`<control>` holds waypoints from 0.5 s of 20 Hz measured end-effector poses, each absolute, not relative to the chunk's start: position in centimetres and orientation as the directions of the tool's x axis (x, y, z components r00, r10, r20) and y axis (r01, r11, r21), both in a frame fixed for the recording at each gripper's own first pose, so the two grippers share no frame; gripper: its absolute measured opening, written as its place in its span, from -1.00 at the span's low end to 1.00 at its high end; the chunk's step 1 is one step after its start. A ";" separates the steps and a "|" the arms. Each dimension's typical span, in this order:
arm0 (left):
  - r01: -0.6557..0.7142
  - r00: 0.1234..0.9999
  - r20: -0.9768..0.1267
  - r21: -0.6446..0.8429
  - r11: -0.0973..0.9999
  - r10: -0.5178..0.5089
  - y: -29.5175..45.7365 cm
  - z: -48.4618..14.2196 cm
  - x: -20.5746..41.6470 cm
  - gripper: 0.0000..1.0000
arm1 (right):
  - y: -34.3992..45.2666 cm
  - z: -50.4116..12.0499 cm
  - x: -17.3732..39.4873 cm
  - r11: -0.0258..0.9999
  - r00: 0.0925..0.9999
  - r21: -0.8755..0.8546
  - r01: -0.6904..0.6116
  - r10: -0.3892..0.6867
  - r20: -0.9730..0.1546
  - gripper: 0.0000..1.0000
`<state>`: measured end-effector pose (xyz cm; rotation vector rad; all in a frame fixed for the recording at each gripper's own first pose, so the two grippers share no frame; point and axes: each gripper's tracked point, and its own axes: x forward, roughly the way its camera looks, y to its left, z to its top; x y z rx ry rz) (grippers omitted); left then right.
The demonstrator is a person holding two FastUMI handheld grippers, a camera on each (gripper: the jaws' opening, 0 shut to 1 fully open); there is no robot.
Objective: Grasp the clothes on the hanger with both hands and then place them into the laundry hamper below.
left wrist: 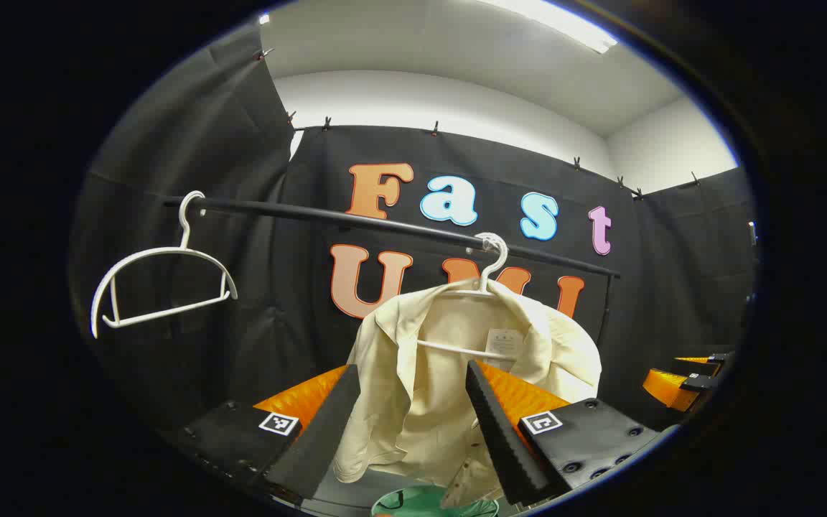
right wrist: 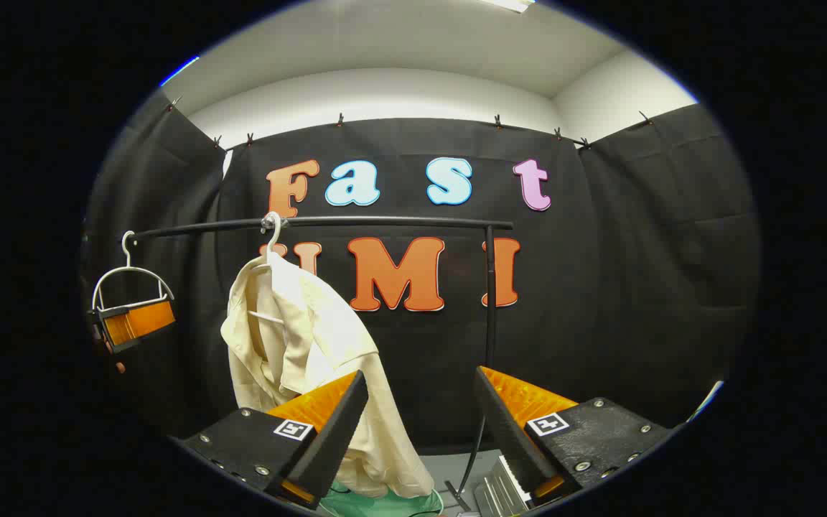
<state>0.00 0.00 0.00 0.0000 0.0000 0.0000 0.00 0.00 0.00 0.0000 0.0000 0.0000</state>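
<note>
A cream shirt (left wrist: 449, 359) hangs on a white hanger (left wrist: 489, 262) from a black rail (left wrist: 356, 217). My left gripper (left wrist: 412, 373) is open and faces the shirt's front, which shows between its fingers farther off. The rim of a green hamper (left wrist: 421, 502) sits below the shirt. In the right gripper view the shirt (right wrist: 298, 337) hangs to the left, over the hamper (right wrist: 377, 502). My right gripper (right wrist: 421, 377) is open with nothing between its fingers; its left finger overlaps the shirt's lower hem. The left gripper (right wrist: 133, 323) shows far left.
An empty white hanger (left wrist: 162, 287) hangs at the rail's left end. The rack's upright post (right wrist: 489, 301) stands right of the shirt. A pale ribbed object (right wrist: 500, 495) lies low by the post. The right gripper (left wrist: 686, 380) shows at the right edge.
</note>
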 end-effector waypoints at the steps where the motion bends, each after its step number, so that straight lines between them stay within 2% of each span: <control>1: -0.006 1.000 0.011 -0.002 1.000 0.006 0.1 0.3 -0.1 0.93 | -0.1 0.3 0.1 1.000 1.000 -0.007 -0.001 0.001 0.004 0.85; 2: -0.011 1.000 0.020 -0.003 1.000 0.011 0.1 0.6 -0.3 1.00 | -0.3 0.5 0.1 1.000 1.000 -0.010 0.001 -0.001 0.010 0.85; 3: -0.014 1.000 0.025 -0.002 1.000 0.014 0.1 0.8 -0.5 0.93 | -0.3 0.6 0.1 1.000 1.000 -0.007 0.004 -0.004 0.013 0.85; 10: 0.001 1.000 0.017 -0.012 1.000 -0.001 1.2 0.4 -1.0 0.94 | 2.5 -0.8 -1.2 1.000 1.000 -0.014 -0.010 0.010 -0.004 0.86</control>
